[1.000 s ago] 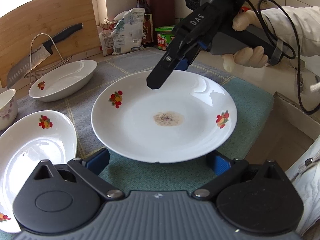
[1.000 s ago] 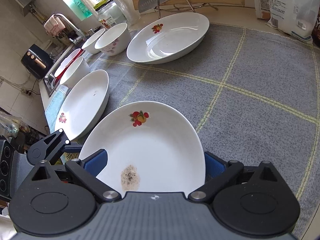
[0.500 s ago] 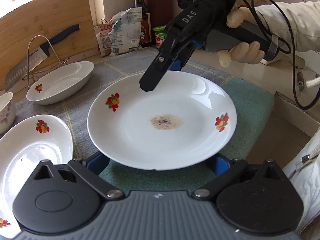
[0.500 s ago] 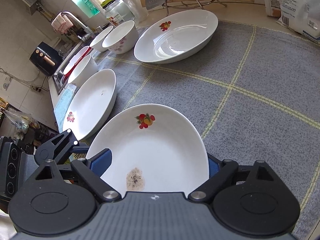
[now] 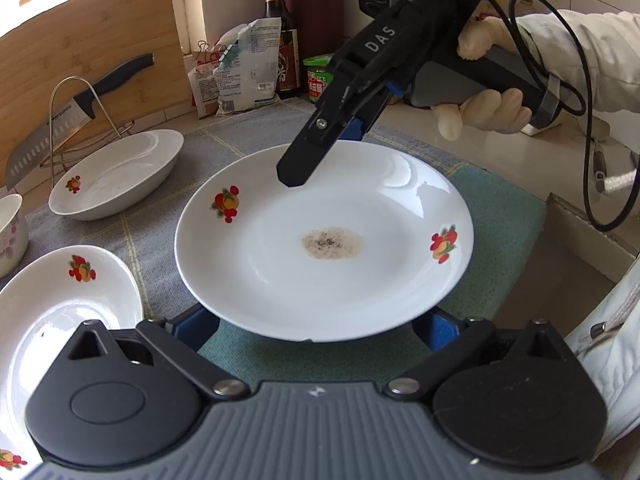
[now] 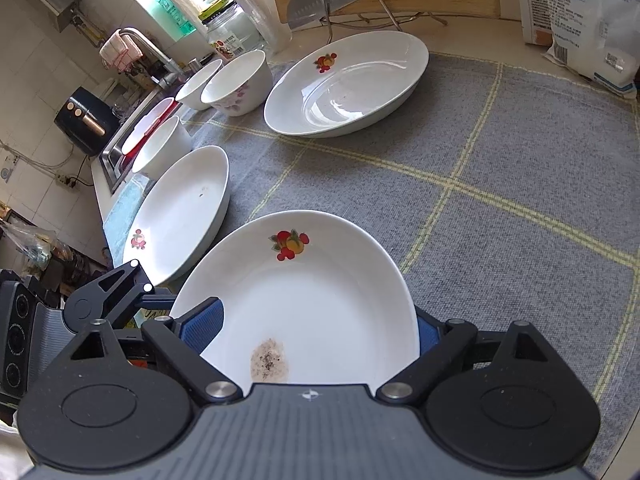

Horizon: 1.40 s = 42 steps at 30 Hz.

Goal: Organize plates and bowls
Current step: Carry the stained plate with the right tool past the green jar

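Note:
A white plate (image 5: 280,280) with fruit decals and a brown stain in its middle sits between both grippers, above a teal mat (image 5: 496,216). My right gripper (image 5: 316,160) comes in from the far side and is shut on the plate's far rim, one finger over the top, the other hidden beneath. In the right wrist view the plate (image 6: 312,304) fills the right gripper (image 6: 314,326), with one blue pad in front of it and one behind. My left gripper (image 5: 316,330) stands open, its fingers spread wide under the plate's near rim. Whether they touch the plate I cannot tell.
A shallow plate (image 6: 180,212) lies left of the held one and a deep oval dish (image 6: 348,84) behind it on the grey cloth (image 6: 500,200). Bowls (image 6: 236,80) stand near the sink. A knife on a rack (image 5: 60,120), packets and bottles line the back. The counter drops off at right.
The right gripper's upper finger has slid slightly further over the plate and its body has tipped up. The other dishes have drifted a little left in the left wrist view.

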Each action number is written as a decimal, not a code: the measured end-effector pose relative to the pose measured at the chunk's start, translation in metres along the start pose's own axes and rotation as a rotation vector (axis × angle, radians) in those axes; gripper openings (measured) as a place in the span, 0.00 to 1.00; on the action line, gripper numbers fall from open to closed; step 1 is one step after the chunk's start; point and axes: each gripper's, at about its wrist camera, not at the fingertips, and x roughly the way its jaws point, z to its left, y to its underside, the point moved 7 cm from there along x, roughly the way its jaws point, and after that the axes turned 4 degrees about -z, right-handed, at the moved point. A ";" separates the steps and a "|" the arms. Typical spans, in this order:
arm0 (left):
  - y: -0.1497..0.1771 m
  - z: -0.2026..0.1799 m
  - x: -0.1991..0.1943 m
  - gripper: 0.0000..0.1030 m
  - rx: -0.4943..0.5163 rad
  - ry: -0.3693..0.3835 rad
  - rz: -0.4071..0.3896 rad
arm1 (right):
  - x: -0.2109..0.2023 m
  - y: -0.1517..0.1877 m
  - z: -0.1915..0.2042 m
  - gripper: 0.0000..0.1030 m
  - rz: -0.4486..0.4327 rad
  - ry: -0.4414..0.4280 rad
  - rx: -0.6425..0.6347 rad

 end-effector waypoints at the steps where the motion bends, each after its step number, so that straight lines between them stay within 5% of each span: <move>1: -0.003 0.000 0.001 0.98 0.003 0.001 -0.005 | -0.003 -0.001 -0.002 0.94 -0.007 0.004 0.000; 26: -0.075 0.002 0.091 0.98 0.070 0.015 -0.042 | -0.054 -0.027 -0.093 0.94 -0.134 0.104 0.055; 42: -0.089 -0.009 0.138 0.98 0.107 0.005 -0.031 | -0.061 -0.030 -0.133 0.94 -0.167 0.196 0.044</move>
